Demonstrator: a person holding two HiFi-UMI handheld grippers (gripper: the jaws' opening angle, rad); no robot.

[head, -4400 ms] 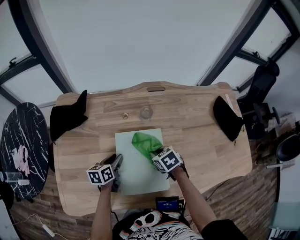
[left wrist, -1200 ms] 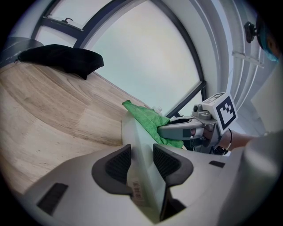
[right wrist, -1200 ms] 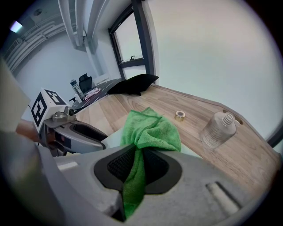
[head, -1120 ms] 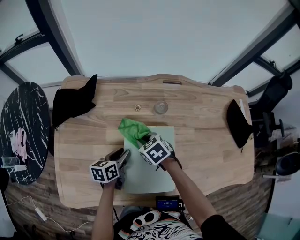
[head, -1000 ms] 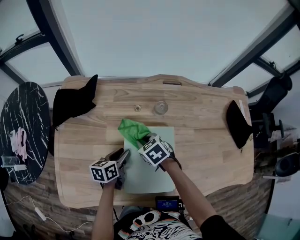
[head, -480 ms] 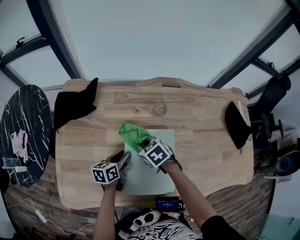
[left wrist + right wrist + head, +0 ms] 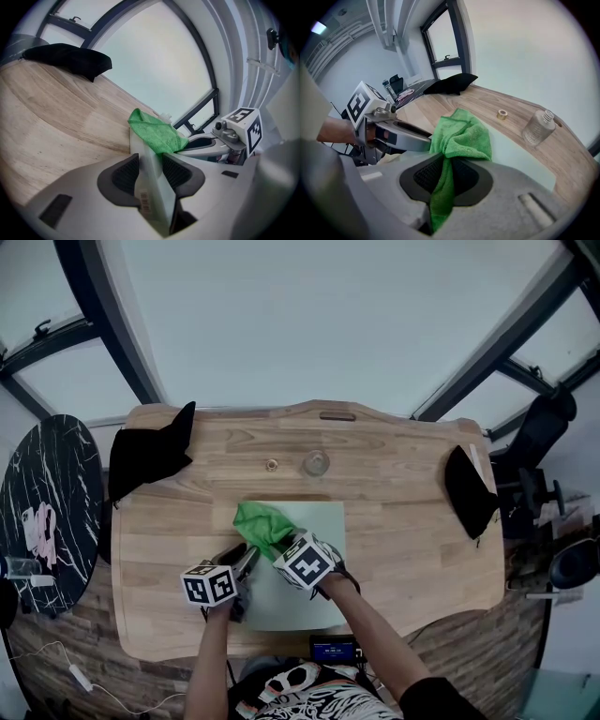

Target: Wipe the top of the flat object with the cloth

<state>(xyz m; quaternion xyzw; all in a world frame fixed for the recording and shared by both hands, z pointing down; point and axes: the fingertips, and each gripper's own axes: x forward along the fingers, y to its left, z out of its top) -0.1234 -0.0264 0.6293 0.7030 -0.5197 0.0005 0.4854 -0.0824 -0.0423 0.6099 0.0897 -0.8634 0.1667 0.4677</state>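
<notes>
A pale green flat board (image 7: 305, 587) lies on the wooden table (image 7: 412, 531). My left gripper (image 7: 241, 570) is shut on the board's left edge (image 7: 151, 192), which stands between its pads. My right gripper (image 7: 279, 538) is shut on a bunched green cloth (image 7: 260, 523), and a fold of it runs down between the pads (image 7: 440, 187). The cloth (image 7: 463, 135) rests on the board's far left part (image 7: 520, 161), close beside the left gripper (image 7: 393, 133). In the left gripper view the cloth (image 7: 156, 133) lies just beyond the jaws, with the right gripper (image 7: 213, 143) behind it.
A clear small bottle (image 7: 316, 463) and a small brass ring (image 7: 271, 464) stand on the table beyond the board. Black cloths lie at the table's left end (image 7: 145, 451) and right end (image 7: 466, 488). A round black marbled table (image 7: 47, 512) stands to the left.
My right gripper has dragged the cloth from the board's far right part over to its left side, and lately a little nearer to me. The left gripper has kept its hold.
</notes>
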